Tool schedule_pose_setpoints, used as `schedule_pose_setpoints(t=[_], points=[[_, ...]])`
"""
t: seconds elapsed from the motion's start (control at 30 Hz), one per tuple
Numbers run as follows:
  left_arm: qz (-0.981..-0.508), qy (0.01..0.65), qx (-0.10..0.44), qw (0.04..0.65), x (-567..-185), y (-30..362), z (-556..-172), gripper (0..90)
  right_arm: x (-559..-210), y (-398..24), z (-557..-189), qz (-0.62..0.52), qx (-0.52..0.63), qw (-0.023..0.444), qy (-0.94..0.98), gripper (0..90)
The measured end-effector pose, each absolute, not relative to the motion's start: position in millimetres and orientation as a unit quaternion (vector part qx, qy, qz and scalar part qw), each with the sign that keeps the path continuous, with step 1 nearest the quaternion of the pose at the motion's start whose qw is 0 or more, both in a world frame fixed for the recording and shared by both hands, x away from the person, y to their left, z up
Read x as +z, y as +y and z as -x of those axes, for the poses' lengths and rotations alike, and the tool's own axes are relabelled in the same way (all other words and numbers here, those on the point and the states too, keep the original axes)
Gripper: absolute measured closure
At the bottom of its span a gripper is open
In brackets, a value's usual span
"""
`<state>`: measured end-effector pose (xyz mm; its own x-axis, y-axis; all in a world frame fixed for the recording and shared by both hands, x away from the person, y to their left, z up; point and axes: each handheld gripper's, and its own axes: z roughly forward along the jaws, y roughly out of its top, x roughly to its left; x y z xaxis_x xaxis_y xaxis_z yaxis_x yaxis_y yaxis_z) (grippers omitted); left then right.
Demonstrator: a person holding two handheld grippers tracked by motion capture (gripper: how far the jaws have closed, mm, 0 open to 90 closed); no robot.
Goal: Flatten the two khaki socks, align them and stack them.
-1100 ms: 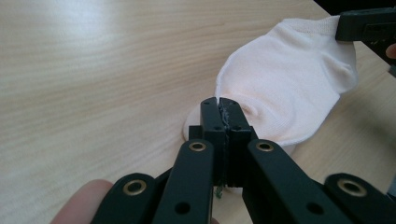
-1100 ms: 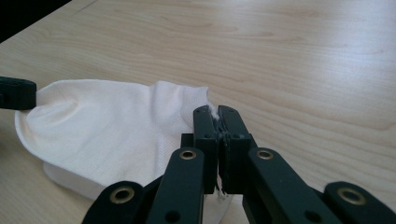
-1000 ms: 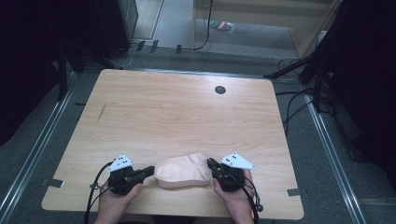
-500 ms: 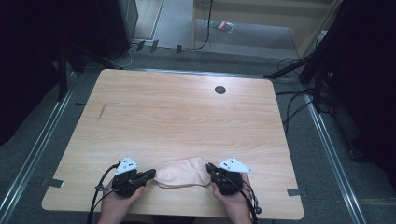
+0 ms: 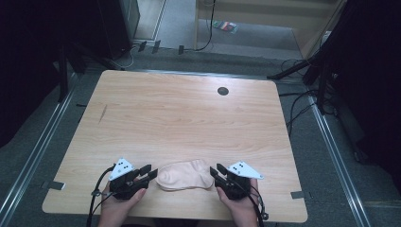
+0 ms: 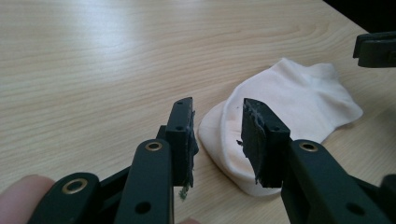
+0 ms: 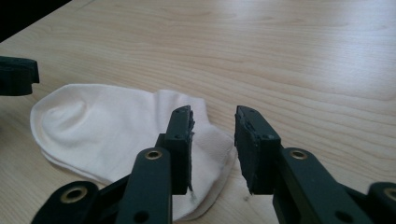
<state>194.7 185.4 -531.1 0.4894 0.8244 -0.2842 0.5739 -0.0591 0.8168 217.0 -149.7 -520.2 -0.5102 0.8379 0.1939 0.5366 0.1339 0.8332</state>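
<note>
A pale, cream-coloured sock (image 5: 185, 175) lies flat on the wooden table (image 5: 189, 113) near its front edge. My left gripper (image 5: 150, 174) sits at the sock's left end and my right gripper (image 5: 215, 171) at its right end, both low over the table. In the left gripper view the jaws of the left gripper (image 6: 217, 109) have just been opening; the sock's rounded end (image 6: 280, 98) shows in the gap, untouched by the pads. In the right gripper view the right gripper (image 7: 214, 114) has likewise just been opening over the other end of the sock (image 7: 107, 126), with its pads clear of the fabric.
A small dark round hole (image 5: 222, 91) sits in the table's far right part. Metal rails (image 5: 33, 156) run along the floor on both sides, and cables (image 5: 298, 109) trail on the floor at the right. A person's hands hold both grippers at the front edge.
Both grippers' jaws have opened and let go of the sock's ends. The sock, bulged up between them before, has come slightly nearer the front edge and now lies flat.
</note>
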Motion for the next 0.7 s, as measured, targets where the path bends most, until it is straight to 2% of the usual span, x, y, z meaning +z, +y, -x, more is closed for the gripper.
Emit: schedule_pose_setpoints(t=[0.2,0.37,0.43,0.47,0.5,0.57,0.7], points=[[-0.725,0.473,0.118,0.487,-534.3,181.6,-194.8,64.3,-521.2,-154.9,-218.2,-0.475,0.464,0.164,0.730,66.6],[-0.707,0.481,0.124,0.503,-533.0,191.5,-195.5,54.7,-520.6,-162.9,-219.2,-0.480,0.467,0.175,0.721,59.3],[-0.705,0.476,0.125,0.511,-531.9,192.0,-194.2,57.3,-521.2,-164.4,-219.6,-0.481,0.469,0.175,0.720,60.5],[-0.708,0.459,0.126,0.521,-529.8,191.0,-191.7,57.3,-521.4,-164.8,-219.3,-0.480,0.469,0.175,0.720,65.1],[-0.720,0.439,0.118,0.525,-529.6,185.9,-191.1,65.4,-522.1,-161.9,-217.0,-0.469,0.475,0.163,0.726,72.4],[-0.734,0.430,0.111,0.514,-533.3,178.1,-192.3,69.5,-523.5,-155.0,-214.6,-0.459,0.475,0.161,0.734,76.6],[-0.745,0.458,0.106,0.474,-545.2,172.1,-199.2,69.5,-533.7,-139.8,-215.7,-0.449,0.459,0.152,0.752,79.5]])
